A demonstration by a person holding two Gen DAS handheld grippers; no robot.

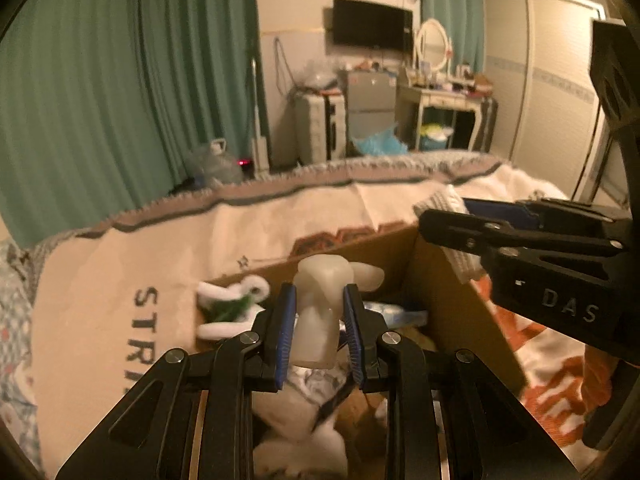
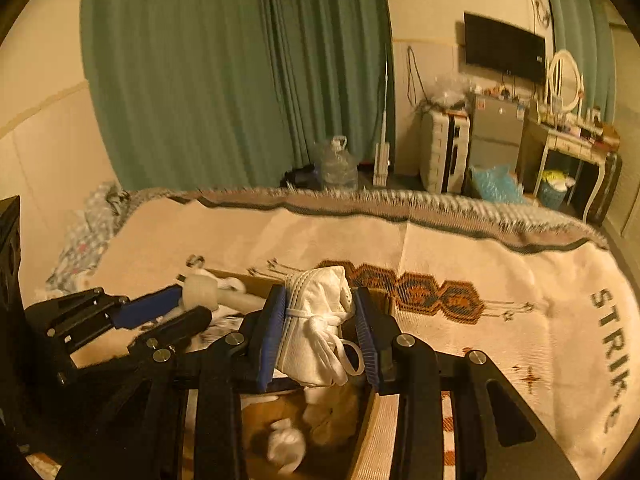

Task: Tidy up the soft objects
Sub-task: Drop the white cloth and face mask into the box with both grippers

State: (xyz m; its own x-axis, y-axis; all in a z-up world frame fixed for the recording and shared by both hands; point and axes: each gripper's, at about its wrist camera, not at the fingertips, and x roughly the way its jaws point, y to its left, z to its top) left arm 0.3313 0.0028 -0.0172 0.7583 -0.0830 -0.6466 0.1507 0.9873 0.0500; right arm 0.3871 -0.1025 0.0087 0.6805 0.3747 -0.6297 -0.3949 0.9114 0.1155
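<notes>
My left gripper [image 1: 316, 322] is shut on a pale translucent soft toy [image 1: 320, 300] and holds it above the open cardboard box [image 1: 448, 292]. It also shows in the right wrist view [image 2: 176, 312], with the toy [image 2: 202, 292] in it. My right gripper [image 2: 320, 330] is shut on a white rolled cloth bundle tied with cord [image 2: 316, 320], above the same box [image 2: 364, 440]. In the left wrist view the right gripper [image 1: 452, 216] reaches in from the right with the white cloth [image 1: 448, 200] in it. The box holds several soft white items [image 1: 296, 400].
The box sits on a bed covered with a cream blanket [image 2: 500, 272] printed with orange motifs and dark letters. A white and green soft item [image 1: 236, 304] lies by the box's left wall. Green curtains [image 2: 224, 72], a water jug [image 2: 336, 162] and a dresser [image 2: 572, 148] stand beyond the bed.
</notes>
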